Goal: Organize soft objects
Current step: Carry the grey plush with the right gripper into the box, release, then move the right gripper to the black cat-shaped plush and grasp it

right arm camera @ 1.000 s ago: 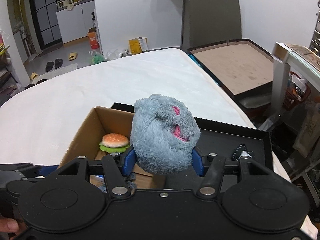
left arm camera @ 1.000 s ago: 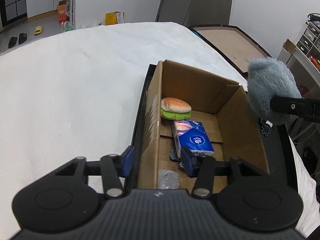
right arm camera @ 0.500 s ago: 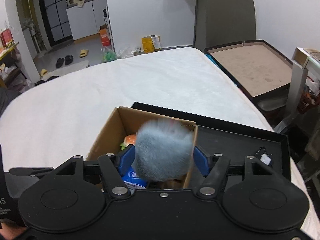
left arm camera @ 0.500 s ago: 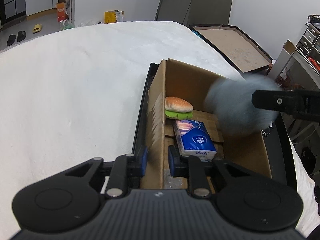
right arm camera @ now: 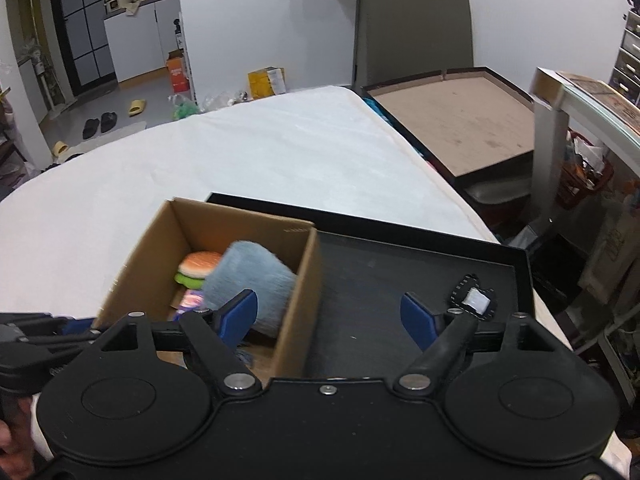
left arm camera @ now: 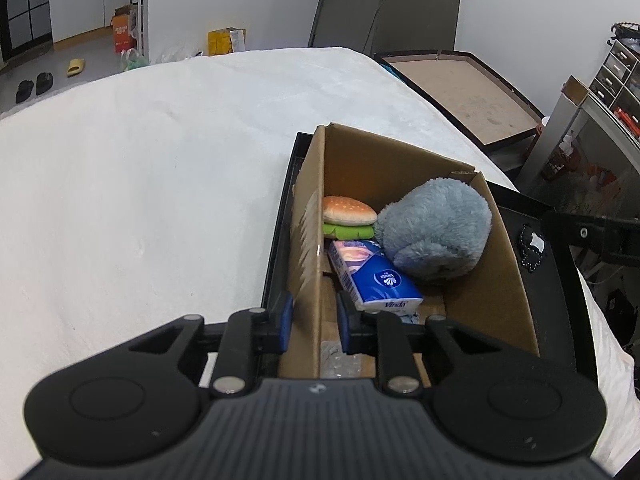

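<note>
The grey plush [left arm camera: 434, 234] now lies in the box [left arm camera: 308, 240], against the burger [left arm camera: 348, 216] and tissue pack [left arm camera: 374, 276], no longer pinched in my right claw [right arm camera: 328, 316] as a second ago. That claw's jaws are opening, nothing between them, over the black tray [right arm camera: 400, 264]. My left claw [left arm camera: 312, 322] has closed, pinching the box's wall. One more soft thing stowed, I judge.
</note>
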`<state>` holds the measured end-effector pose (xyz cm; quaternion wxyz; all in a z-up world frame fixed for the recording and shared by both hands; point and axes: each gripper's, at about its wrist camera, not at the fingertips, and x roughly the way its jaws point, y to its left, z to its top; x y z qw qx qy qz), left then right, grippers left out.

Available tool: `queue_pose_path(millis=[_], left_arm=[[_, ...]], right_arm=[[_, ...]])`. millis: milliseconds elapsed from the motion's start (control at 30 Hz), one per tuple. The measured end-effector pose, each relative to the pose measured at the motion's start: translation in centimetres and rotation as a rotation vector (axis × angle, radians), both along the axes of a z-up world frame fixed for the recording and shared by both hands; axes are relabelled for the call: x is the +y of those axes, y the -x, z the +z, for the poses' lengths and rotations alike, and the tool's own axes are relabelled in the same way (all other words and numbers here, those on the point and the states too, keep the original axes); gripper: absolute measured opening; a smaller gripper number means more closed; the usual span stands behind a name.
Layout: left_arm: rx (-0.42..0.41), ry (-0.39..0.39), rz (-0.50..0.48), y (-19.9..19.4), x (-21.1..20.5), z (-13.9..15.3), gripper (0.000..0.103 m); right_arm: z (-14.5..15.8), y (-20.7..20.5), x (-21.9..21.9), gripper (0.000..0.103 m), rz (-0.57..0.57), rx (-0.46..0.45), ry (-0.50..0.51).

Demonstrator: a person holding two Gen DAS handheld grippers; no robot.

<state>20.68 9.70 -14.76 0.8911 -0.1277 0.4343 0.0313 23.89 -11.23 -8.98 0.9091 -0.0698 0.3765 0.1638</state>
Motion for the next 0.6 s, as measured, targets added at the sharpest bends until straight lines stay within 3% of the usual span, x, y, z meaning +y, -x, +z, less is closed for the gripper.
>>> queue_pose_path(millis=[300, 400, 600], left_arm=[[0.012, -0.019, 0.023, -0.1, 0.1, 0.2, 0.031], [0.014, -0.032, 0.035, -0.3, 0.0, 0.3, 0.033], [0.003, -0.062, 0.03, -0.3, -0.6, 0.4, 0.045]], right_arm=[[-1.1, -1.2, -3.0, 0.078, -0.018, 0.016, 0.011], [-1.5, -1.9, -4.3, 0.083, -0.035, 0.014, -0.002], [-3.8, -3.4, -6.6, 0.083, -0.083, 0.045, -0.016]])
